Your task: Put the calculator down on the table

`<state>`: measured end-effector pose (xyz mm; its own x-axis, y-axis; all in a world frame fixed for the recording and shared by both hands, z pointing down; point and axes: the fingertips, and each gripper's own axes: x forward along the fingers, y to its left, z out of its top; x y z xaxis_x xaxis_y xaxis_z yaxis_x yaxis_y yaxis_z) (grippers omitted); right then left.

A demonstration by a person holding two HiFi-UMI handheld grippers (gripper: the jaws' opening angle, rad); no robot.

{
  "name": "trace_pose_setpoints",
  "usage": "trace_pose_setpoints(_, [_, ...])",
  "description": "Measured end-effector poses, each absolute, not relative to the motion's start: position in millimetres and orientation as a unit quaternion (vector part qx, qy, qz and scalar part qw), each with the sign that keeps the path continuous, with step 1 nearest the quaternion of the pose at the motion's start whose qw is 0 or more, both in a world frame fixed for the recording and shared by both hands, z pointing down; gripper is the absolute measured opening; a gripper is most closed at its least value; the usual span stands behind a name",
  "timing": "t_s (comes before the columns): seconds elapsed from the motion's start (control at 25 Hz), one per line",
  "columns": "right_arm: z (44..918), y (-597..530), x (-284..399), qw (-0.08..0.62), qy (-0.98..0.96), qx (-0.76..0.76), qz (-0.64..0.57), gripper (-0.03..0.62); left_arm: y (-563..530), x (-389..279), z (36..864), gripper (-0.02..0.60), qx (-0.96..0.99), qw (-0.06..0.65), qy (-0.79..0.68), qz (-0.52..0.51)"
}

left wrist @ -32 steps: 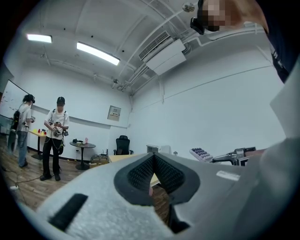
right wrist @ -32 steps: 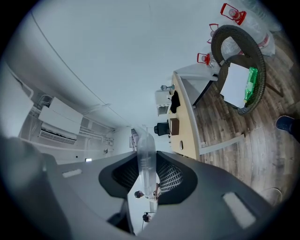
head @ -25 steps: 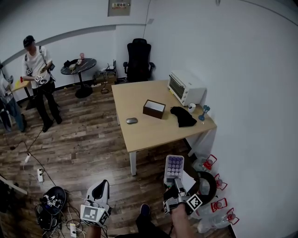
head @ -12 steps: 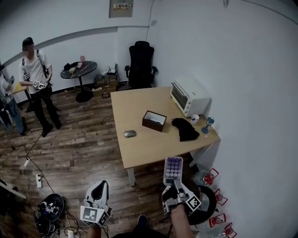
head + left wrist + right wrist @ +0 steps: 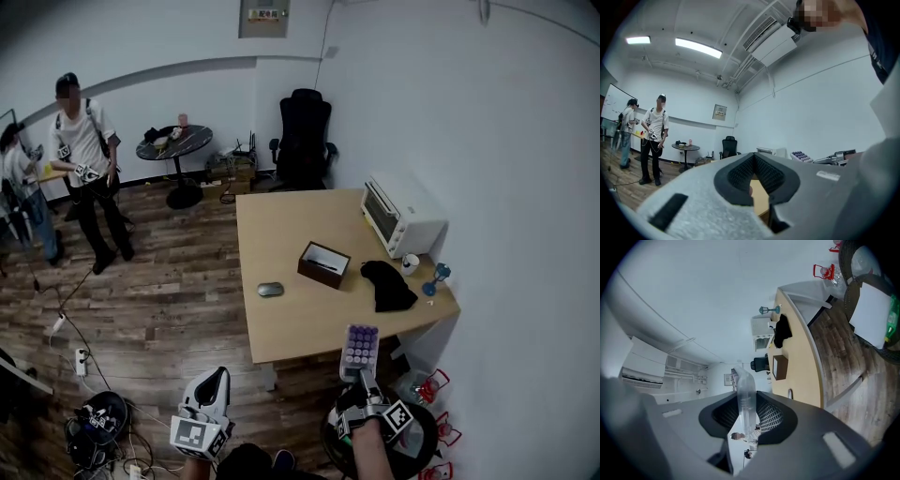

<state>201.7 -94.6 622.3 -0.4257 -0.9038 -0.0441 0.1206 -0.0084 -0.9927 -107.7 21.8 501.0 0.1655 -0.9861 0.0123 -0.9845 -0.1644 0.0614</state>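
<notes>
Calculator [image 5: 360,345]: clamped in the right gripper [image 5: 363,373], off the counter [image 5: 281,234], keys up.
Long axis: ran in line with the jaws, away from the person, the far end pointing at the counter's near edge.
Right jaws: closed on the calculator's near end, which showed edge-on between the pads.
Left gripper [image 5: 214,378]: jaws together, nothing between them, held over the floor.
Change: a second earlier the calculator's tip was short of the counter, over the floor; now it overlapped the near edge.
Box [image 5: 324,264]: open-topped, on the counter between a mouse [image 5: 270,290] and a black cloth [image 5: 387,286]; its contents could not be made out.
</notes>
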Motion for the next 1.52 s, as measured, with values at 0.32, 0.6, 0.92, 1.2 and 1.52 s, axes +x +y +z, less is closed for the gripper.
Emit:
trace_pose_setpoints(0.32, [623.4, -129.2, 175.0, 0.402, 0.58, -0.333, -0.626, 0.109, -2.8, -128.5, 502.5, -0.003, 0.754, 0.025, -0.656, -0.018])
trace_pose_setpoints(0.6, [634.1, -165.9, 159.2, 0.411, 0.571, -0.343, -0.622, 0.109, -42.8, -151.3, 509.2, -0.003, 0.76, 0.025, -0.649, -0.012])
trace_pose_setpoints(0.92, [636.3, -237.8, 125.4, 0.414, 0.575, -0.347, -0.614, 0.109, -123.5, -189.9, 512.5, -0.003, 0.764, 0.024, -0.644, -0.016])
trace_pose_setpoints(1.2, [641.5, -304.8, 84.5, 0.405, 0.564, -0.367, -0.619, 0.109, -207.7, -230.5, 505.2, -0.003, 0.77, 0.023, -0.638, -0.004])
trace_pose_setpoints(1.52, [639.9, -365.1, 43.2, 0.418, 0.547, -0.386, -0.614, 0.109, -297.4, -273.5, 485.4, -0.003, 0.794, 0.016, -0.608, 0.002])
